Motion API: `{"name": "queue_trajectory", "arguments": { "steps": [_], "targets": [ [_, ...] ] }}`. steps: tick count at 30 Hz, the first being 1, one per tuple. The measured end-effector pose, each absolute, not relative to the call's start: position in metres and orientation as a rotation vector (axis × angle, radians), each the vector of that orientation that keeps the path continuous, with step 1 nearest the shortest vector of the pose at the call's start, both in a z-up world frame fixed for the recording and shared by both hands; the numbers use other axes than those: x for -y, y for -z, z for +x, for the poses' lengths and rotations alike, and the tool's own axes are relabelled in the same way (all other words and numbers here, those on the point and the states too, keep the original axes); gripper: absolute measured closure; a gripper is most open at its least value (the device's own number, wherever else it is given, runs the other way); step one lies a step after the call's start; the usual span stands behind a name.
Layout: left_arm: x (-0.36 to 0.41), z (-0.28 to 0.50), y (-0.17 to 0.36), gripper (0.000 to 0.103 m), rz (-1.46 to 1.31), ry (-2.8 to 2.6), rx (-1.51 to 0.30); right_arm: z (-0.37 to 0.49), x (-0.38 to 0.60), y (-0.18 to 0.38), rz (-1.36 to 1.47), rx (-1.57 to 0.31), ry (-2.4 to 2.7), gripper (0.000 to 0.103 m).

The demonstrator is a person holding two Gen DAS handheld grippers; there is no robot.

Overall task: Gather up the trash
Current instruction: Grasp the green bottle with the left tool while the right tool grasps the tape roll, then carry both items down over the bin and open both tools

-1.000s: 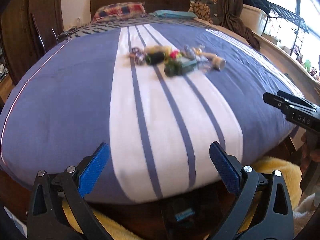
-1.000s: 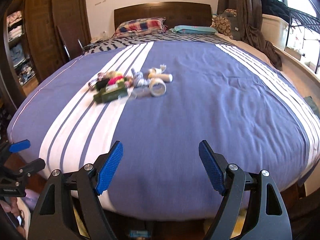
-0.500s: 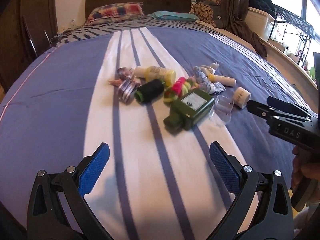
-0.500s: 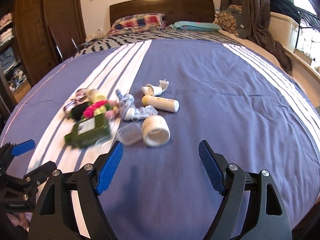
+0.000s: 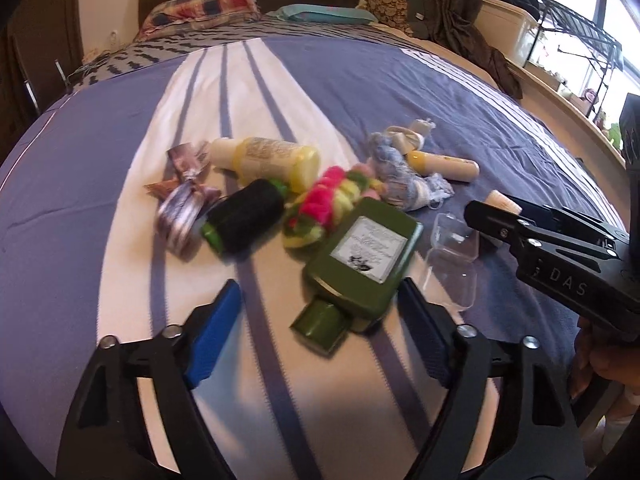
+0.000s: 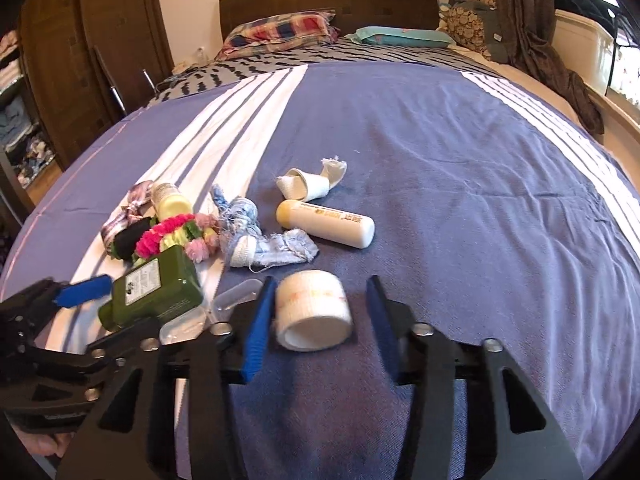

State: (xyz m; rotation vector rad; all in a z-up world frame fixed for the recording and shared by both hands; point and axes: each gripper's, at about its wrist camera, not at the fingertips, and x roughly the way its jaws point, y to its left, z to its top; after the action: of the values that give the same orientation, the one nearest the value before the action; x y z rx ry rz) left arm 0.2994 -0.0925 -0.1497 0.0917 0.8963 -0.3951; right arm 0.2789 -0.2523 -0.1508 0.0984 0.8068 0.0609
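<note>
A heap of trash lies on the blue-and-white striped bedspread (image 6: 460,184). In the left wrist view my left gripper (image 5: 320,290) straddles the capped end of a green bottle (image 5: 364,256). Its jaws are closing; the right pad is at the bottle's corner and the left pad stands apart. In the right wrist view my right gripper (image 6: 320,283) is closing around a white tape roll (image 6: 314,308). The left pad touches the roll and a gap shows at the right pad. A black spool (image 5: 244,216), a yellow bottle (image 5: 272,158) and a pink-yellow garland (image 5: 324,200) lie behind the green bottle.
A clear plastic lid (image 5: 452,256), a blue cloth scrap (image 6: 256,236), a white tube (image 6: 328,224) and a bandage strip (image 6: 312,180) lie among the heap. Pillows (image 6: 280,32) and a headboard (image 6: 328,0) are at the far end, a wardrobe (image 6: 92,40) on the left, a window ledge (image 5: 560,92) on the right.
Both grippers have come forward over the bed up to the heap. Both pairs of jaws have narrowed, the left around the green bottle, the right around the tape roll.
</note>
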Motion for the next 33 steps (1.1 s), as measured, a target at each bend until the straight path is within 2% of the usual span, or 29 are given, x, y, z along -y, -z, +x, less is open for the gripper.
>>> {"name": "queue_trajectory", "arguments": {
  "steps": [1, 3, 6, 15, 33],
  "targets": [
    [0.094, 0.299, 0.15, 0.038, 0.096, 0.401, -0.895, 0.278, 0.253, 0.151, 0.104, -0.804, -0.069, 0.067],
    [0.097, 0.296, 0.149, 0.051, 0.101, 0.417, -0.892, 0.277, 0.252, 0.15, 0.104, -0.8, -0.073, 0.068],
    [0.098, 0.29, 0.149, 0.059, 0.102, 0.414, -0.89, 0.272, 0.251, 0.147, 0.095, -0.786, -0.068, 0.068],
    [0.078, 0.249, 0.146, 0.059, 0.081, 0.403, -0.886, 0.235, 0.247, 0.131, 0.094, -0.751, -0.099, 0.068],
    [0.03, 0.08, 0.101, 0.059, 0.018, 0.374, -0.765, 0.073, 0.199, 0.107, 0.054, -0.677, -0.202, 0.068]
  ]
}}
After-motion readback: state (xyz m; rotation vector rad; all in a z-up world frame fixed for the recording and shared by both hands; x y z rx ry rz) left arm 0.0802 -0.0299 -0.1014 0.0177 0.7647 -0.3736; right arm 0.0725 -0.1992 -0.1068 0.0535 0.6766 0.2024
